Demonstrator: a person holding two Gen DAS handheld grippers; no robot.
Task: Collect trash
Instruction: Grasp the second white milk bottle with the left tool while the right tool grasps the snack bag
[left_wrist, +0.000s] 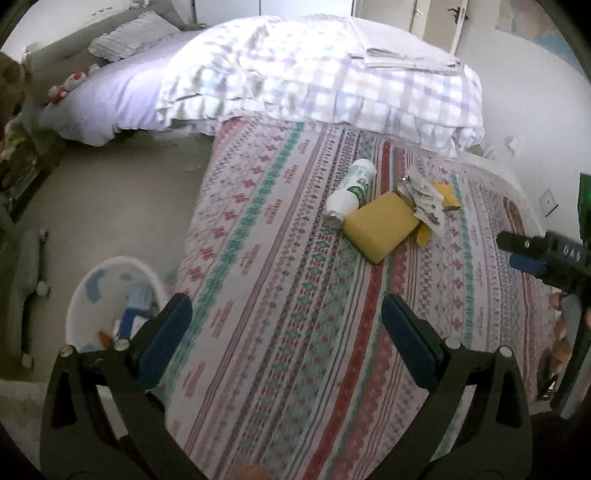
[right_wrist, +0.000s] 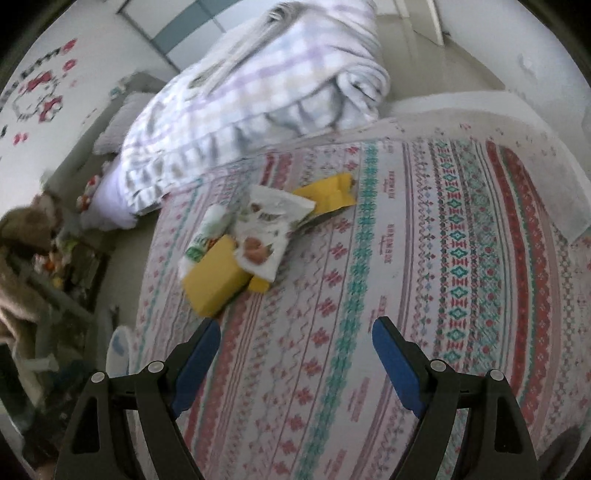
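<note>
- Your workspace is a bed (left_wrist: 280, 295) covered by a striped patterned sheet (right_wrist: 461, 229), with a folded checked quilt (left_wrist: 295, 81) heaped at its far end and a grey pillow (left_wrist: 125, 33) beyond that.
- At far left in your left wrist view, a white bin (left_wrist: 79, 302) stands on the floor just beside the bed edge, with blue and orange scraps inside it.
- Your left gripper (left_wrist: 286, 325) hangs over the near part of the sheet with its blue-padded fingers (left_wrist: 166, 336) spread wide and nothing between them.
- Moving right, the trash lies in one cluster in the middle of the bed, ahead of both grippers.
- A white bottle (left_wrist: 351, 192) with a green label lies on its side at the left of the cluster, touching a yellow sponge (left_wrist: 380, 230).
- A crumpled white wrapper (left_wrist: 424, 197) rests against the sponge's right side, partly over it in your right wrist view.
- A yellow packet (right_wrist: 328, 195) sits under and behind the wrapper.
- Your right gripper (right_wrist: 295, 350) hovers just short of the sponge, fingers (right_wrist: 395, 365) released and far apart, holding nothing.
- At the right edge of your left wrist view, the right gripper shows over the sheet, well apart from the cluster.
- On the wall at left in your right wrist view, a pink cartoon sticker (right_wrist: 37, 96) shows.
</note>
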